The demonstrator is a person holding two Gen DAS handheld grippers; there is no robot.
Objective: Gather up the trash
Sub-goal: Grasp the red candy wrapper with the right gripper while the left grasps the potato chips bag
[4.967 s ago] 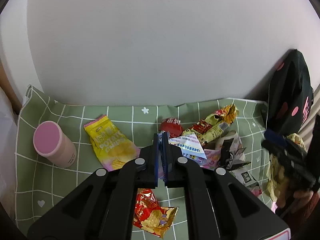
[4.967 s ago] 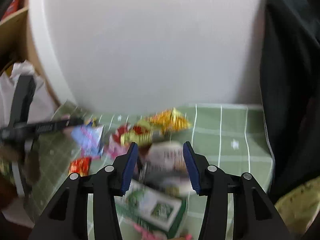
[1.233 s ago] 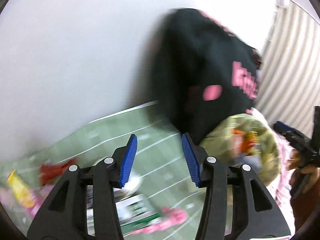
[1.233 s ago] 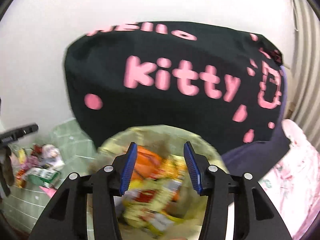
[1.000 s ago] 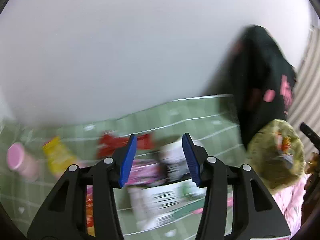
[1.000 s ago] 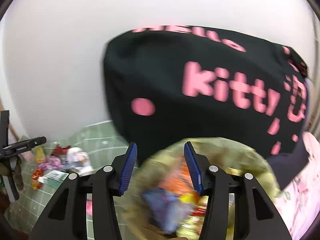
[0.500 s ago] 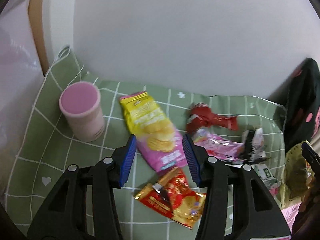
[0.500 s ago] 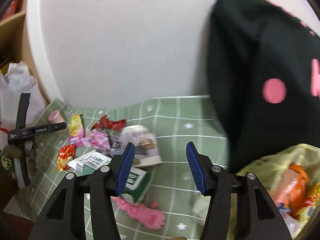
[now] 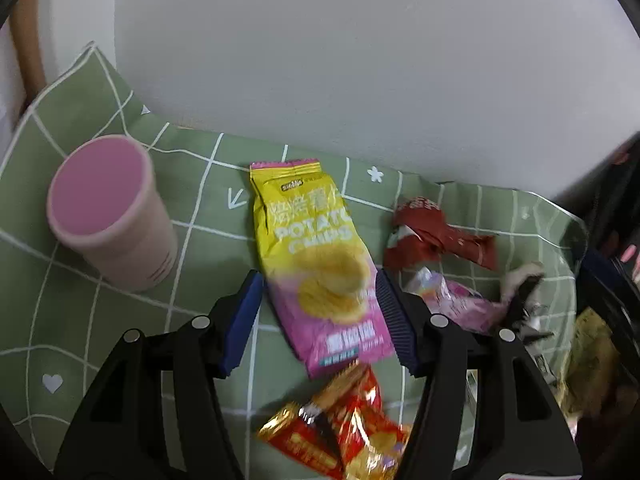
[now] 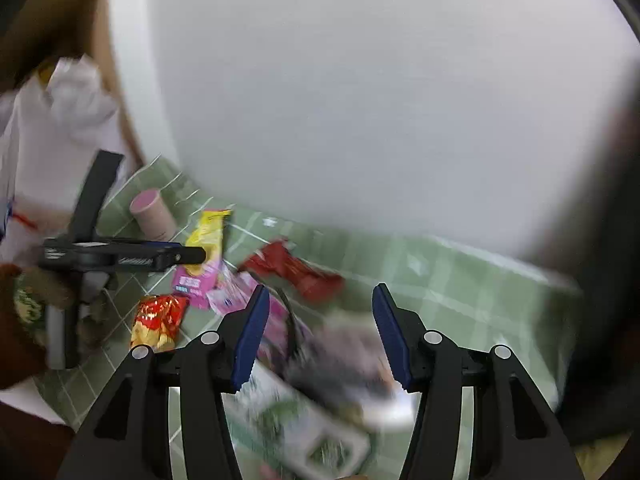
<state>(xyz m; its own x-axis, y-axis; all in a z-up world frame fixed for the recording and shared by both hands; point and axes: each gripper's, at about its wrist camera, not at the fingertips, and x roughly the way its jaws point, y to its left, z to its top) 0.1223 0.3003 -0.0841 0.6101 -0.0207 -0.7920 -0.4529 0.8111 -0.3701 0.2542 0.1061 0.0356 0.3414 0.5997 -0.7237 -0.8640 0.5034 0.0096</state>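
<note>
Yellow-pink potato chip bag (image 9: 320,264) — flat, uncrumpled

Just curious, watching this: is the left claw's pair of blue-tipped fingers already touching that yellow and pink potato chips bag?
Cannot tell. In the left wrist view the open left gripper frames the yellow and pink potato chips bag, but looking along the fingers hides any height gap.

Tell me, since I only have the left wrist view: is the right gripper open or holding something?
Observer: The right gripper is open, with nothing clamped between its fingers.
Operator: What is nearest to it?
Observer: A blurred green-and-white flat carton lies just below it on the green checked cloth.
Operator: Anything beyond my pink cylindrical cup?
Observer: A crumpled white plastic bag sits off the cloth's edge, past the pink cylindrical cup.
</note>
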